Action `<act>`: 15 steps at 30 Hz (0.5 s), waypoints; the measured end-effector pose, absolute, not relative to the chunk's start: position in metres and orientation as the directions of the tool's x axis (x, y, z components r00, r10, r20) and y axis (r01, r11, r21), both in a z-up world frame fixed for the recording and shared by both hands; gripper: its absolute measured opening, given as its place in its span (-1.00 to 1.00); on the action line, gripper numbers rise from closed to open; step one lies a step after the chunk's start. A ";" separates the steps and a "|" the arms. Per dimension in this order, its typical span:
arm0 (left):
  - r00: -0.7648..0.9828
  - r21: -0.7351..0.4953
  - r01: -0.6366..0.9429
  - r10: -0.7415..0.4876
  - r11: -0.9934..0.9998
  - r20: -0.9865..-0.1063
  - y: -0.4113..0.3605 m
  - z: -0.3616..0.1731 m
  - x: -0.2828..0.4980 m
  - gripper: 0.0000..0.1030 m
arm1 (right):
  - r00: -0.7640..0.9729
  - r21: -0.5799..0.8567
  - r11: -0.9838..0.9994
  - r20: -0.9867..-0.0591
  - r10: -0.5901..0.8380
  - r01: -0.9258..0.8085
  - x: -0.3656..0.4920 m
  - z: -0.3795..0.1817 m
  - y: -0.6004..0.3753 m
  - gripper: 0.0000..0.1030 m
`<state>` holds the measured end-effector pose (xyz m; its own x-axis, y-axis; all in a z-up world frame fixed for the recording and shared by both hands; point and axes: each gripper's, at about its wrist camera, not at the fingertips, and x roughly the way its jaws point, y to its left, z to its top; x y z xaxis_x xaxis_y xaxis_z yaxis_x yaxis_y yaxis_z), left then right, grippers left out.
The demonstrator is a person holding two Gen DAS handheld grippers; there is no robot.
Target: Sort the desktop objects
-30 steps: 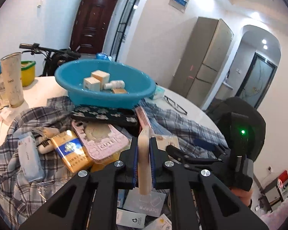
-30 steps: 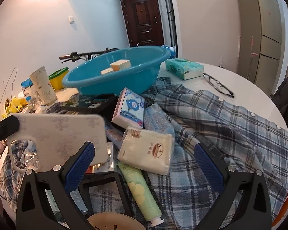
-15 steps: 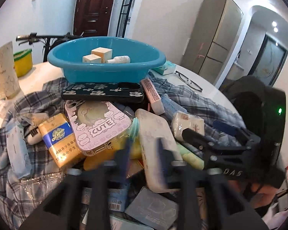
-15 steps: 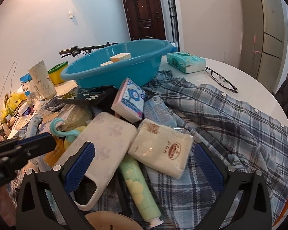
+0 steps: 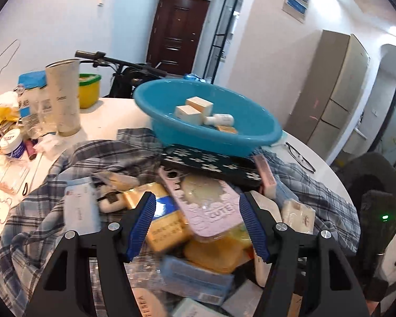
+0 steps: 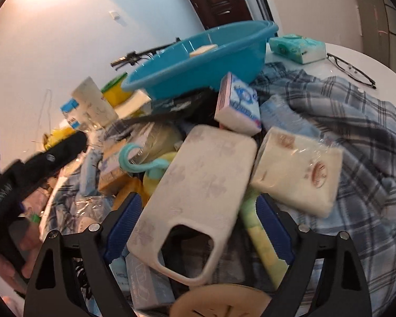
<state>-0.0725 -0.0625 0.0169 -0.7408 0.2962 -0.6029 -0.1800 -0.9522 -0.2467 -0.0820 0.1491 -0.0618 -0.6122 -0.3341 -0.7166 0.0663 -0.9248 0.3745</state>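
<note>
Although a few items already lay in the blue basin, namely two small cartons and a white bottle at the upper centre of the left wrist frame, most of the sorting remained to be done: a heap of objects covered the plaid shirt in the middle and lower parts of both frames. The left gripper had just been opening and held nothing, its fingers spread either side of the pink phone case and the yellow box. The right gripper had just been closing; its fingers flanked the beige phone case, contact being uncertain. Beside that case lay a wrapped tissue pack, and a second pack stood nearer the basin. The round white desk bore a paper cup and jars at the left, and spectacles at the upper right. Beyond stood a dark door, a bicycle and a tall cabinet.
</note>
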 end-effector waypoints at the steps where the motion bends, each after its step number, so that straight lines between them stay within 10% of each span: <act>1: -0.740 -0.256 -0.180 0.302 -0.950 -0.601 -0.066 0.016 -0.073 0.32 | -0.612 0.369 -0.928 -0.723 -0.320 0.049 -0.084 -0.063 0.148 0.71; 15: -0.724 -0.264 -0.179 0.309 -0.948 -0.617 -0.072 0.005 -0.074 0.32 | -0.687 0.271 -0.962 -0.693 -0.217 0.030 -0.086 -0.056 0.138 0.45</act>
